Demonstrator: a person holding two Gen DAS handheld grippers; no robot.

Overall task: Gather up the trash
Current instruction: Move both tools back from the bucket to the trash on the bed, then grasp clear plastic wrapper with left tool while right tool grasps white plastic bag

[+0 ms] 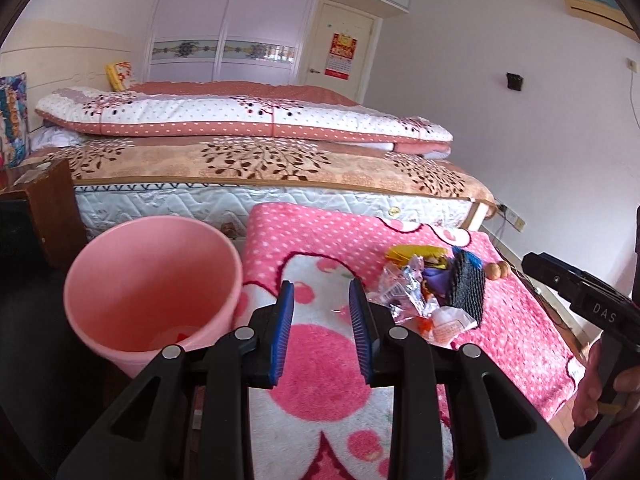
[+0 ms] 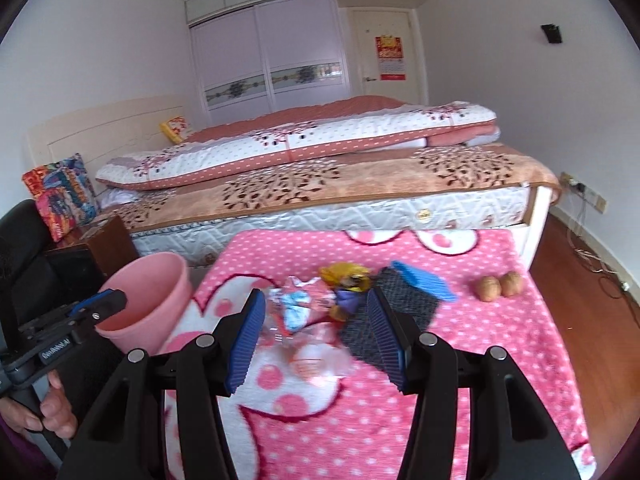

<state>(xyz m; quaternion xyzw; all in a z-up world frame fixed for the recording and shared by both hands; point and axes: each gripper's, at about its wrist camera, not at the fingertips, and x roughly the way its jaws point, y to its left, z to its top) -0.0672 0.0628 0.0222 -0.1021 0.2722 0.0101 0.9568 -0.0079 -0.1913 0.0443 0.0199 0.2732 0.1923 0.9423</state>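
My left gripper [image 1: 321, 304] hovers with its jaws apart and empty over the pink blanket [image 1: 320, 364], just beside the pink bin [image 1: 154, 284] off the blanket's left edge. My right gripper [image 2: 316, 316] is spread wide and empty above the wrapper pile [image 2: 304, 312] mid-blanket; two walnuts [image 2: 500, 286] sit near the right edge.

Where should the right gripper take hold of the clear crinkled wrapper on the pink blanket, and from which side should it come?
Probably the raised crumpled fold at the middle of the clear wrapper, coming from above and the near side. The open right gripper already frames it, and the dark scrubbing pad crowds its right edge.
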